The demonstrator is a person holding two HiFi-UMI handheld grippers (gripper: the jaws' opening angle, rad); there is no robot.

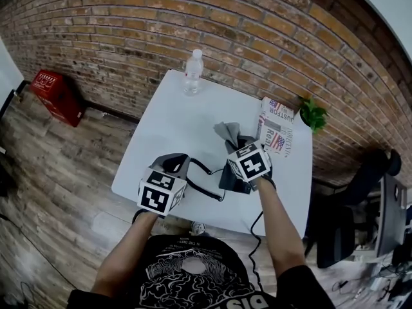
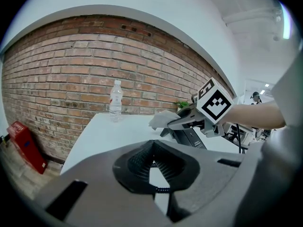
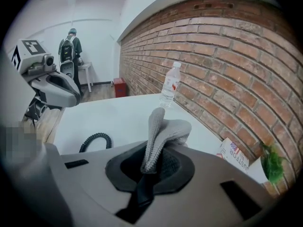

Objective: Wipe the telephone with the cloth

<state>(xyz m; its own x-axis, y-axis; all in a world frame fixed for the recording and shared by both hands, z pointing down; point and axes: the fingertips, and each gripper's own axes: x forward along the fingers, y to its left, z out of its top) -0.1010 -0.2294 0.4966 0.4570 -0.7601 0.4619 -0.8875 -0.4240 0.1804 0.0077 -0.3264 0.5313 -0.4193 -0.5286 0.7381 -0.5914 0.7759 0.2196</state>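
The black telephone sits near the front right of the white table; the left gripper view shows the telephone under the right gripper. Its coiled cord runs left toward my left gripper. That gripper hangs above the table with its pads pressed together, and a bit of cord shows in the gap below them. Whether it is pinched I cannot tell. My right gripper is shut on a grey cloth, held just above the telephone's far side.
A water bottle stands at the table's far edge. A newspaper lies at the right, with a small green plant beyond it. A brick wall runs behind the table. A red crate sits on the floor at left, an office chair at right.
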